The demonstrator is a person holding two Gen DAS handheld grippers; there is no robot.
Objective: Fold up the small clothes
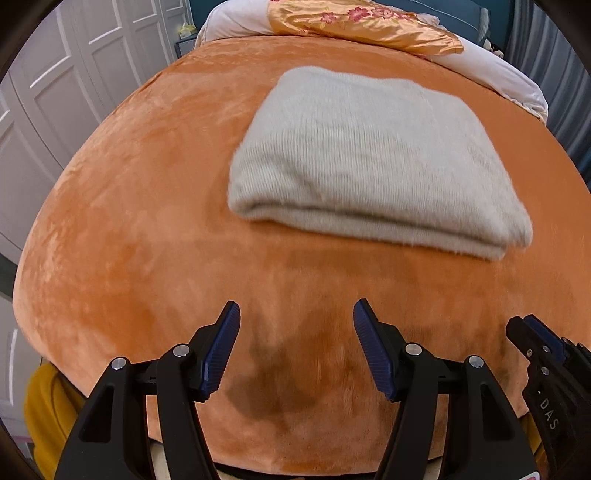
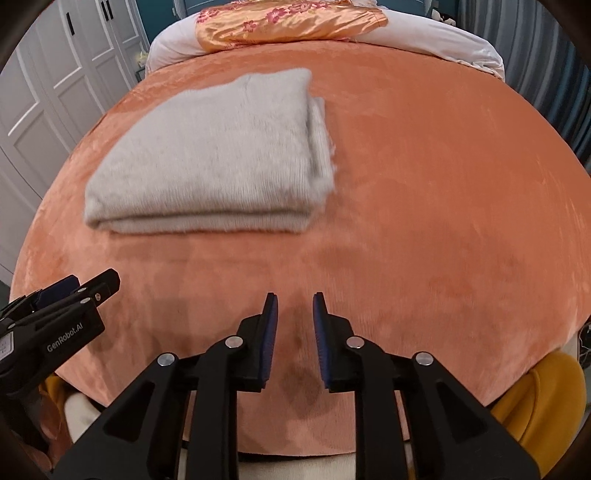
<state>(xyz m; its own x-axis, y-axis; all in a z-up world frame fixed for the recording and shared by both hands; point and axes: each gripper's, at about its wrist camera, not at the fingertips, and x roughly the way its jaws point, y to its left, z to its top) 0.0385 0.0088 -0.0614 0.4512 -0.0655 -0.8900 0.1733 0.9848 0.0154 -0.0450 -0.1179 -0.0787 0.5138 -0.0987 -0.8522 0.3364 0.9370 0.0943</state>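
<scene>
A grey knitted garment (image 1: 373, 158) lies folded into a thick rectangle on the orange plush bed cover (image 1: 147, 206). It also shows in the right wrist view (image 2: 218, 155), at upper left. My left gripper (image 1: 293, 314) is open and empty, held above the cover well short of the garment's near edge. My right gripper (image 2: 294, 304) is open with a narrower gap, empty, over bare cover to the right of the garment. The right gripper shows at the left view's right edge (image 1: 532, 328); the left gripper shows at the right view's left edge (image 2: 92, 284).
An orange satin flowered pillow (image 1: 362, 26) on a white pillow (image 2: 443, 40) lies at the bed's far end. White wardrobe doors (image 1: 48, 85) stand to the left. Yellow fabric (image 2: 535, 402) hangs below the bed's near edge.
</scene>
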